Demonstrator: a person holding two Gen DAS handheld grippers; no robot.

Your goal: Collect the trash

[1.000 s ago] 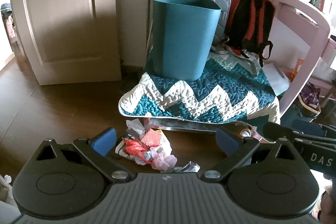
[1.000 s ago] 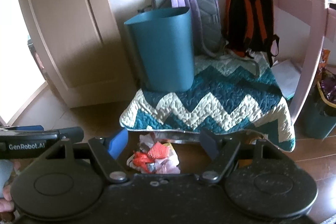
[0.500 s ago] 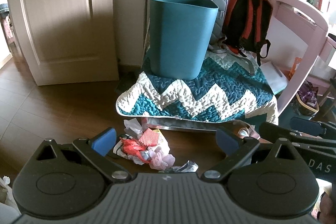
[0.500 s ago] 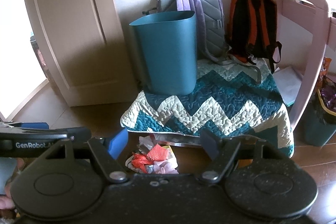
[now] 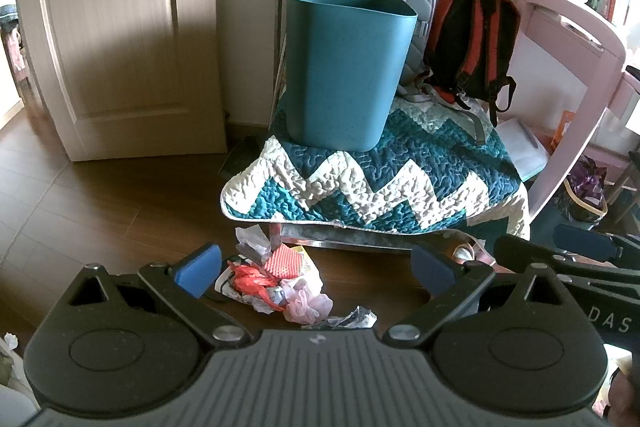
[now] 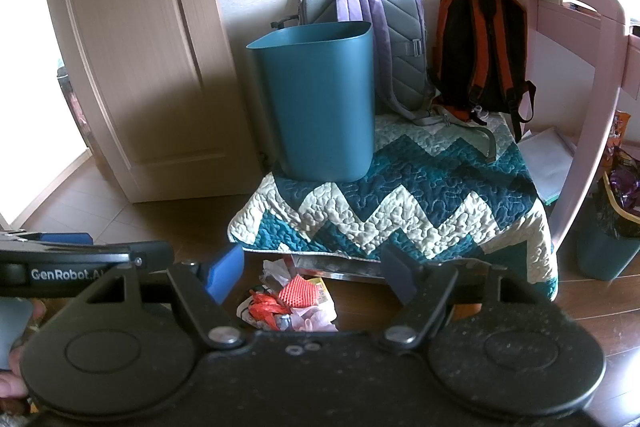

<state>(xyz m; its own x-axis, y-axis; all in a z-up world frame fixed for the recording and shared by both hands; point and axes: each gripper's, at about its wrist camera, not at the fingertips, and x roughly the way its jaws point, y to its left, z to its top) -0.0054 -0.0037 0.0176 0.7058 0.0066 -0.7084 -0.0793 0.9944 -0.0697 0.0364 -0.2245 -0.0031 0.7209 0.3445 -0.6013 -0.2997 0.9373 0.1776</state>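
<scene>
Trash, a crumpled heap of red, pink and white wrappers [image 5: 276, 281] on the dark wood floor, lies just beyond both empty, spread-fingered tools, between the left gripper [image 5: 316, 267] fingers and left of centre for the right gripper [image 6: 312, 273]

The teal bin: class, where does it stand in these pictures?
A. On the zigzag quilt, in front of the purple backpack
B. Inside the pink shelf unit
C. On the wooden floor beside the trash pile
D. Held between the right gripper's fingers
A: the teal bin stands upright on the zigzag quilt, with the purple backpack behind it; the trash pile lies on the floor below.
</scene>
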